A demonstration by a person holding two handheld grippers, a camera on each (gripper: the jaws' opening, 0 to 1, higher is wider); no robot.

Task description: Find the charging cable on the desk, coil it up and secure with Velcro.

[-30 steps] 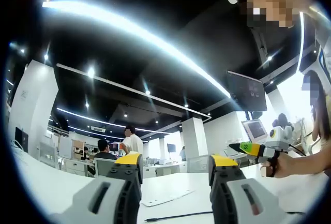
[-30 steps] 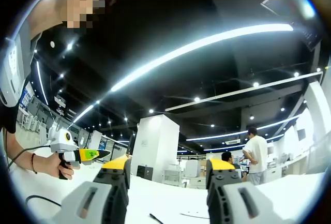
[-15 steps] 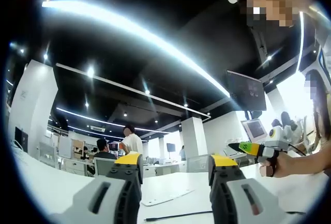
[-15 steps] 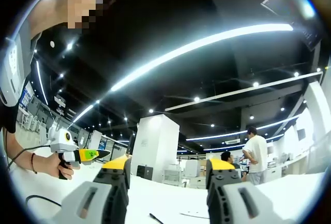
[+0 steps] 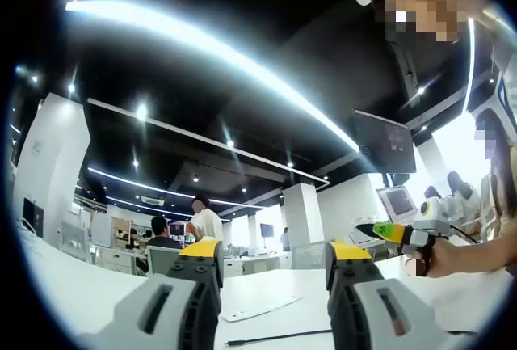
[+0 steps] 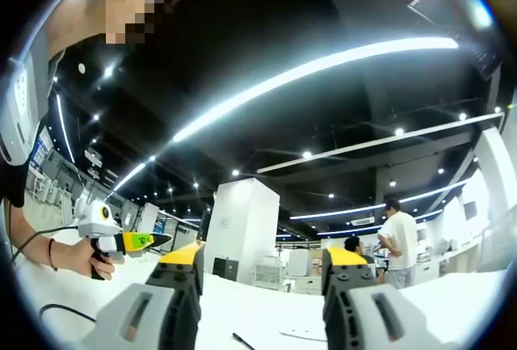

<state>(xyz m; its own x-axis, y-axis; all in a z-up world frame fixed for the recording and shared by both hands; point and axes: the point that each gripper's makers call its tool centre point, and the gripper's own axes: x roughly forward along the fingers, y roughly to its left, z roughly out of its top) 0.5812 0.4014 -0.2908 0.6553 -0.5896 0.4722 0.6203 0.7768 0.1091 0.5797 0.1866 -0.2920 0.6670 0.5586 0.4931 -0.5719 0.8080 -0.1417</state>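
Left gripper view: nothing has changed; both grippers idle, left gripper (image 5: 273,265) and right gripper (image 6: 262,273) fingers spread, empty. The charging cable (image 5: 279,337) lies untouched on the surface (image 5: 266,289) beneath the left gripper.

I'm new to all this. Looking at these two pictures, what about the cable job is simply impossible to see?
- The charging cable: in the left gripper view a thin dark line on the desk, cut off behind the left gripper.
- In the right gripper view, a short dark stub between the right gripper jaws; too small to identify.
- The pale flat strip in the left gripper view: too small to tell whether it is the Velcro.
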